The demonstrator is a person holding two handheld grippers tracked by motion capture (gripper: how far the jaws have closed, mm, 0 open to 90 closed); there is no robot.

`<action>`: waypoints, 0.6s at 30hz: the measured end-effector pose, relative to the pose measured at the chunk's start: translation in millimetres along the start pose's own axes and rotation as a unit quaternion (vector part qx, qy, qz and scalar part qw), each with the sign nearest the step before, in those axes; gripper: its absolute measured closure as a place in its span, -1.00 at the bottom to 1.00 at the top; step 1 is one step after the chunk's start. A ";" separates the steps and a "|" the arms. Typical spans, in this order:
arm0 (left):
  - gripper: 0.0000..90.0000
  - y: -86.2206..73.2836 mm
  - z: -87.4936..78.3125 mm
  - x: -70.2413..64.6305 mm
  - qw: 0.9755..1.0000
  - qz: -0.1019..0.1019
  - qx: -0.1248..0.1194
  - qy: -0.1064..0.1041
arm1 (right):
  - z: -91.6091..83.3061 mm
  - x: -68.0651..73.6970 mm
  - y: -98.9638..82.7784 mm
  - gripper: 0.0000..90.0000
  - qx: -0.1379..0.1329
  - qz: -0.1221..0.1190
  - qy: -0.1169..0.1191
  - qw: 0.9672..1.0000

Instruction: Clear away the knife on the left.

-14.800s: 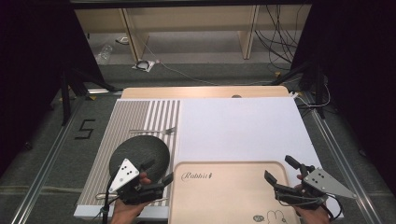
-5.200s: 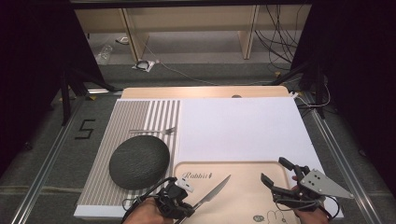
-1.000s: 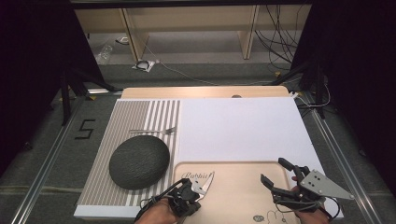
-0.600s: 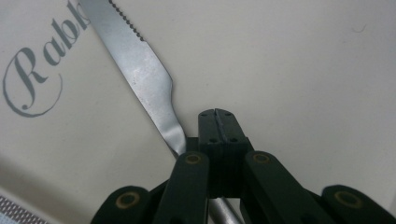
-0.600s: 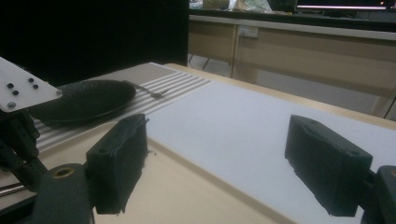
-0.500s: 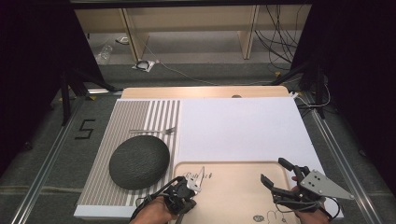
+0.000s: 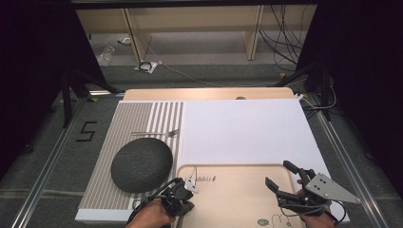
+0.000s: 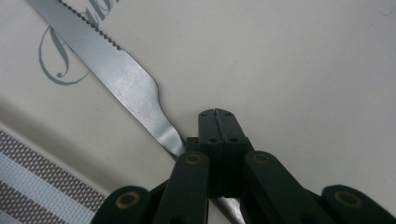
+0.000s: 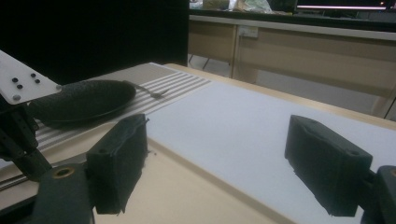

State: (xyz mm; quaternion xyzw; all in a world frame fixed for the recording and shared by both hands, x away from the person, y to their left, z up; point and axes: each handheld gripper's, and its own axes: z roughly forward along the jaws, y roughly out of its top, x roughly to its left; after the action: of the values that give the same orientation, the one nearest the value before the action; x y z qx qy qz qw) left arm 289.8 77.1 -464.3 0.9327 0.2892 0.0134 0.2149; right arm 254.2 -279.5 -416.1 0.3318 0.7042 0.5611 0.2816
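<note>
A table knife (image 8: 126,84) lies low over the pale wooden tray (image 8: 303,70), its serrated blade across the printed lettering. My left gripper (image 8: 217,116) is shut on the knife's handle, which runs under the closed jaws. From above, the left gripper (image 7: 183,190) is at the tray's (image 7: 237,204) near left corner, with the knife blade (image 7: 192,184) sticking out short. My right gripper (image 7: 278,175) stands open over the tray's right side, with nothing between its pads (image 9: 116,158).
A dark round plate (image 7: 141,164) lies on the striped placemat (image 7: 138,118), with a fork (image 7: 157,133) just behind it. A white mat (image 7: 247,128) covers the table beyond the tray. The left gripper's grey plate (image 9: 18,81) shows beside the plate (image 9: 84,98).
The left gripper has tipped the knife, so its blade now looks shorter and points more away than to the right. The right gripper has stayed put.
</note>
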 end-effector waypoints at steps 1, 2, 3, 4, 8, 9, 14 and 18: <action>0.99 -0.5 -0.6 0.8 1.000 0.001 0.002 0.002 | 0.0 0.0 0.0 -0.51 0.000 0.000 0.000 1.000; 0.99 -0.5 -0.6 0.8 1.000 0.001 0.002 0.002 | -0.1 0.0 0.0 -0.51 0.001 0.000 0.000 1.000; 0.99 -0.9 -1.1 1.8 1.000 0.001 0.004 0.003 | -0.3 0.0 0.1 -0.51 0.002 -0.001 0.000 1.000; 0.99 -1.2 -1.3 2.2 1.000 0.001 0.005 0.004 | -0.3 0.0 0.1 -0.51 0.002 -0.001 0.000 1.000; 0.99 -2.3 -2.1 4.0 1.000 -0.003 0.006 0.001 | -0.2 0.0 0.0 -0.51 0.000 0.000 0.000 1.000; 0.99 -2.4 -2.3 4.3 1.000 -0.003 0.008 0.001 | -0.3 0.0 0.1 -0.51 0.002 0.000 0.000 1.000; 0.99 -3.5 -2.8 5.7 1.000 -0.007 0.008 -0.001 | -0.2 0.0 0.0 -0.51 0.001 -0.001 0.000 1.000; 0.99 -4.1 -3.4 6.2 1.000 -0.006 0.010 0.001 | -0.4 0.1 0.1 -0.51 0.001 -0.001 0.000 1.000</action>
State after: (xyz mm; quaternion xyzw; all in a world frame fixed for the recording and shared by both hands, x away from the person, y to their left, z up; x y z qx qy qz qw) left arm 292.3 84.9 -463.5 0.9332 0.2950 0.0098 0.2051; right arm 253.9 -279.7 -415.9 0.3317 0.7052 0.5600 0.2814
